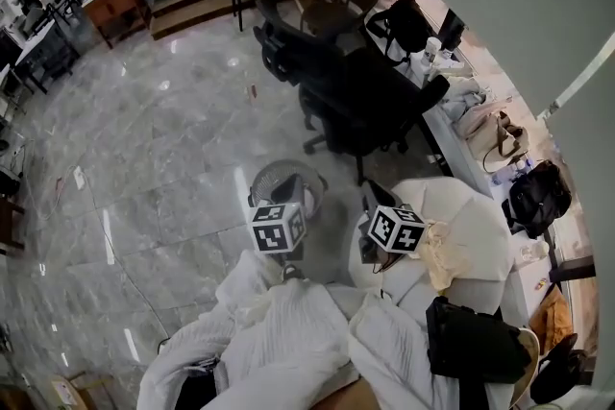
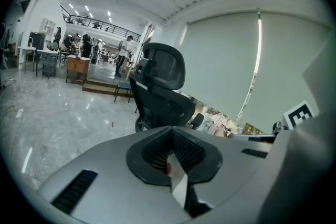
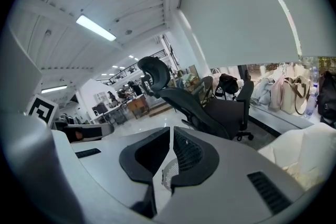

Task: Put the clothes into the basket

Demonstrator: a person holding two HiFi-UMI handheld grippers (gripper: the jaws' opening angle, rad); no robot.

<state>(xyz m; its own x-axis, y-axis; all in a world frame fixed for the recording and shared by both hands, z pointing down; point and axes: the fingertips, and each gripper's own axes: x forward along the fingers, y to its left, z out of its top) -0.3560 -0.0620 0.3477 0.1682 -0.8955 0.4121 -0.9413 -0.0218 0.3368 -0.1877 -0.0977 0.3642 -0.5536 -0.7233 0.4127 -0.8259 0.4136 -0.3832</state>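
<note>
Your left gripper (image 2: pixel 170 135) has its jaws pressed together with nothing clamped between them; your right gripper (image 3: pixel 171 135) is likewise closed and empty; the round mesh basket (image 1: pixel 264 176) stands on the grey floor (image 1: pixel 163 139) just beyond your left gripper; a cream garment (image 1: pixel 440 256) and a black garment (image 1: pixel 471 331) lie on the white armchair (image 1: pixel 480 216) at your right, apart from the basket.

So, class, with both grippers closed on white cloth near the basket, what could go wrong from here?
The left gripper pinches only a thin strip of white cloth, so it might slip free. The cloth bunched below looks bulky against the small basket, so it may spill over the rim. The black chair close behind could snag it.
</note>
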